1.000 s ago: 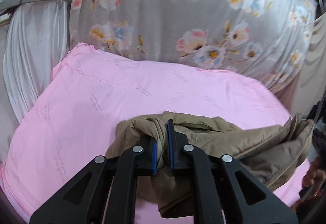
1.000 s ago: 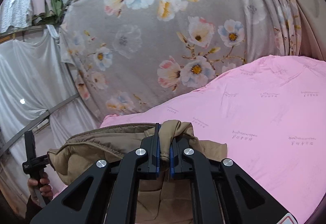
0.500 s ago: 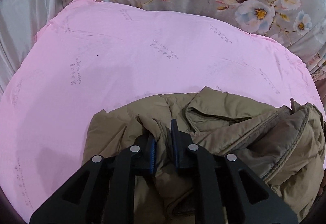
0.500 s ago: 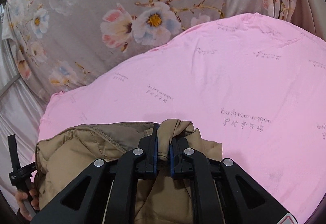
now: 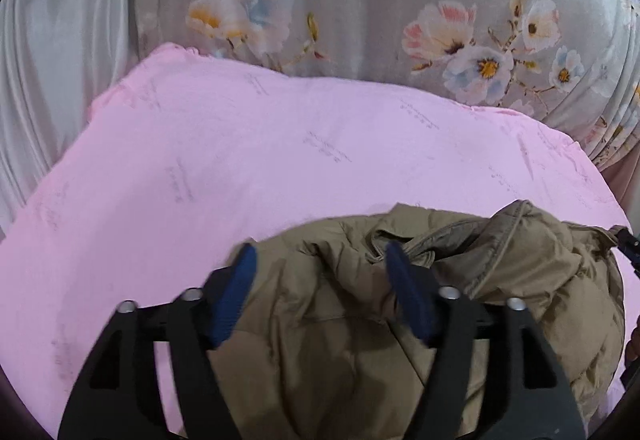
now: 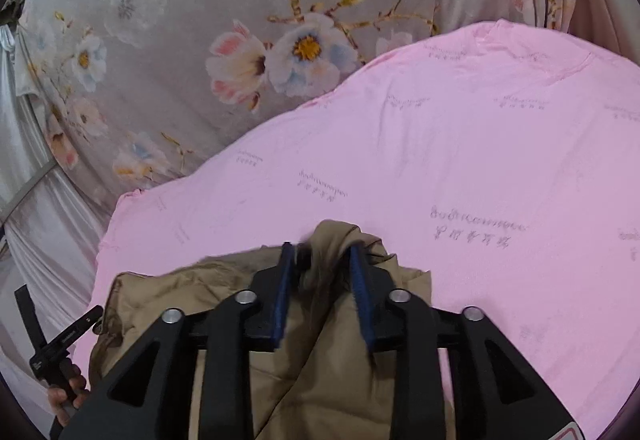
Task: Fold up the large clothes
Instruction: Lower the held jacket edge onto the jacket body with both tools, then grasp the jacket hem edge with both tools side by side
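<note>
Letting go, you are opening both tongs: left tongs (image 5: 320,260) wide, right tongs (image 6: 320,260) narrower; the puffy tan coat (image 5: 500,280) is lying loose between them on the pink bed (image 5: 280,160); soft, light, slippery, so grab its thick edges.

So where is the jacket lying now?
The jacket lies bunched on the near edge of the pink sheet, low in both wrist views, in front of the floral curtain.

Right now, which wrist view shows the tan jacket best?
The left wrist view: the tan jacket spreads across the lower frame, its collar and quilted bulk showing on the pink sheet. The right wrist view shows only one bunched end, mostly hidden behind the tool.
</note>
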Tool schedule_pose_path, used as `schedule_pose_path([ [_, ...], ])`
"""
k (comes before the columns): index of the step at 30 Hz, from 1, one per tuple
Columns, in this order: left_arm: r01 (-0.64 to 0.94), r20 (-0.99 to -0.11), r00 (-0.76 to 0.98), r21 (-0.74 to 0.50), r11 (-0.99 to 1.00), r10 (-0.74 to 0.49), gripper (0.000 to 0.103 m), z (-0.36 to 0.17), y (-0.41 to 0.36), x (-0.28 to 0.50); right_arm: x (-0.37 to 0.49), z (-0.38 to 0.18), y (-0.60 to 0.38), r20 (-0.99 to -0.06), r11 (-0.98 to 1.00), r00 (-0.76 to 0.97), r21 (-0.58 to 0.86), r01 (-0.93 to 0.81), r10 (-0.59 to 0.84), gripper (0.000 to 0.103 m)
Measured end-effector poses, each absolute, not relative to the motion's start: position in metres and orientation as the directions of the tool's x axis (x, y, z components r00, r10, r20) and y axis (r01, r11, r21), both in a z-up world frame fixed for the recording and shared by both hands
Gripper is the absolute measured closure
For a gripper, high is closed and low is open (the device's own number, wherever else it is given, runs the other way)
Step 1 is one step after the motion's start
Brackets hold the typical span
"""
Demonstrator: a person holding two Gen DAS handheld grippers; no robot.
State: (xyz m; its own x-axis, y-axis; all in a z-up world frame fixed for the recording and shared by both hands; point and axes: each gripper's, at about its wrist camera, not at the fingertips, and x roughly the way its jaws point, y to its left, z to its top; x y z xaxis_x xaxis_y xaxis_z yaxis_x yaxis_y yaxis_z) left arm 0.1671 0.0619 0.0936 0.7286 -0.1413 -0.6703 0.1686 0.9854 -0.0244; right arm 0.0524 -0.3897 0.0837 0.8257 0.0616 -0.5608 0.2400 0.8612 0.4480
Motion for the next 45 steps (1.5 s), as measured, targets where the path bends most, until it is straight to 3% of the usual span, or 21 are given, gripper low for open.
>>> schedule_pose_path([
  [3, 0.211, -0.624, 0.768, 0.036, 0.977, -0.143, 0.029, 0.122, 0.061, 0.146, 0.035, 0.11, -0.379, -0.532, 0.893, 0.847, 0.39, 0.224, 0.02, 0.052],
  [7, 0.298, -0.663, 0.72, 0.027, 0.954, -0.206, 0.03, 0.129, 0.03, 0.14, 0.051, 0.108, -0.341, -0.576, 0.922, 0.811, 0.359, 0.145, 0.097, 0.056],
  [10, 0.356, -0.722, 0.656, 0.04, 0.934, -0.219, 0.03, 0.109, -0.008, 0.149, 0.075, 0.088, -0.299, -0.626, 0.951, 0.768, 0.3, 0.078, 0.135, 0.063],
  [14, 0.393, -0.792, 0.589, 0.105, 0.913, -0.163, 0.036, 0.067, -0.053, 0.171, 0.107, 0.058, -0.247, -0.709, 0.969, 0.673, 0.244, -0.045, 0.21, 0.064],
  [16, 0.362, -0.796, 0.596, 0.145, 0.921, -0.109, 0.036, 0.055, -0.057, 0.185, 0.12, 0.045, -0.234, -0.744, 0.983, 0.645, 0.172, -0.066, 0.174, 0.064],
  [20, 0.229, -0.81, 0.586, 0.139, 0.963, -0.023, 0.036, 0.049, -0.026, 0.22, 0.148, 0.028, -0.262, -0.781, 0.992, 0.622, 0.117, 0.041, 0.066, 0.067],
  [22, 0.196, -0.831, 0.554, 0.075, 0.978, -0.047, 0.036, 0.042, -0.004, 0.236, 0.155, 0.025, -0.29, -0.784, 0.984, 0.621, 0.12, 0.135, 0.011, 0.067],
  [27, 0.173, -0.806, 0.591, 0.108, 0.979, -0.015, 0.034, 0.023, 0.006, 0.238, 0.155, 0.001, -0.356, -0.791, 0.925, 0.611, 0.244, 0.291, 0.017, 0.068],
  [30, 0.158, -0.797, 0.603, 0.087, 0.984, -0.026, 0.03, 0.016, 0.007, 0.236, 0.153, -0.012, -0.365, -0.782, 0.9, 0.62, 0.313, 0.303, 0.063, 0.068],
  [37, 0.123, -0.802, 0.594, 0.006, 0.992, -0.069, 0.022, 0.007, 0.018, 0.242, 0.158, -0.014, -0.351, -0.787, 0.922, 0.617, 0.239, 0.305, 0.0, 0.068],
  [45, 0.12, -0.804, 0.592, 0.018, 0.993, -0.057, 0.021, 0.002, 0.014, 0.243, 0.157, -0.015, -0.352, -0.789, 0.922, 0.615, 0.233, 0.309, -0.007, 0.067],
])
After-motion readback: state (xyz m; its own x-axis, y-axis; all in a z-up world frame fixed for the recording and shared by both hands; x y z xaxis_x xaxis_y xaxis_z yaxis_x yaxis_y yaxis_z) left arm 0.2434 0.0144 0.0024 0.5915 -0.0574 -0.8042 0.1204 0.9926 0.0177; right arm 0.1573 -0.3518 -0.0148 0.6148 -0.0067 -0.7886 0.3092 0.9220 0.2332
